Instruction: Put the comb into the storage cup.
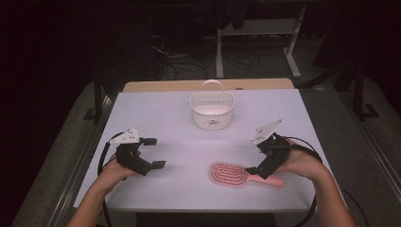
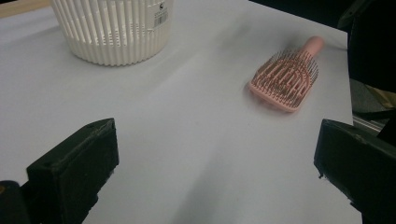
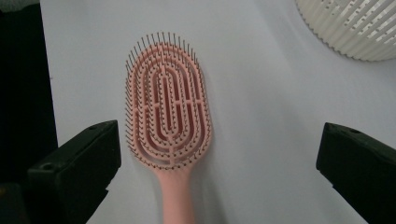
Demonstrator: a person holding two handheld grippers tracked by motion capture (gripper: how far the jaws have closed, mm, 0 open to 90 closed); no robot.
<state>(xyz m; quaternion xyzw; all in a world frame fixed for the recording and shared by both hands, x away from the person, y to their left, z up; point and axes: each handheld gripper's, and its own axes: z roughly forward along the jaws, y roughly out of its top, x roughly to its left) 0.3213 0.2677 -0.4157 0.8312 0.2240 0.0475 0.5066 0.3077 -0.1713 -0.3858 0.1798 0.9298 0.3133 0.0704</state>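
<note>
A pink hairbrush (image 1: 234, 174) lies bristles up on the white table (image 1: 156, 113), near the front right, with its handle pointing right. My right gripper (image 1: 259, 166) hovers over the handle end, open; in the right gripper view (image 3: 219, 140) its jaws stand wide on either side of the brush (image 3: 167, 107). My left gripper (image 1: 153, 152) is open at the front left, with nothing between its jaws (image 2: 215, 144). From it the brush (image 2: 286, 78) lies ahead to the right. A white slatted basket (image 1: 212, 109) with a handle stands at the back centre.
The basket (image 2: 112, 32) is ahead and left in the left gripper view, and its rim (image 3: 355, 28) is at the upper right in the right gripper view. A wooden strip (image 1: 156, 86) borders the table's far edge. Dark floor, cables and desk legs (image 1: 293, 52) lie beyond.
</note>
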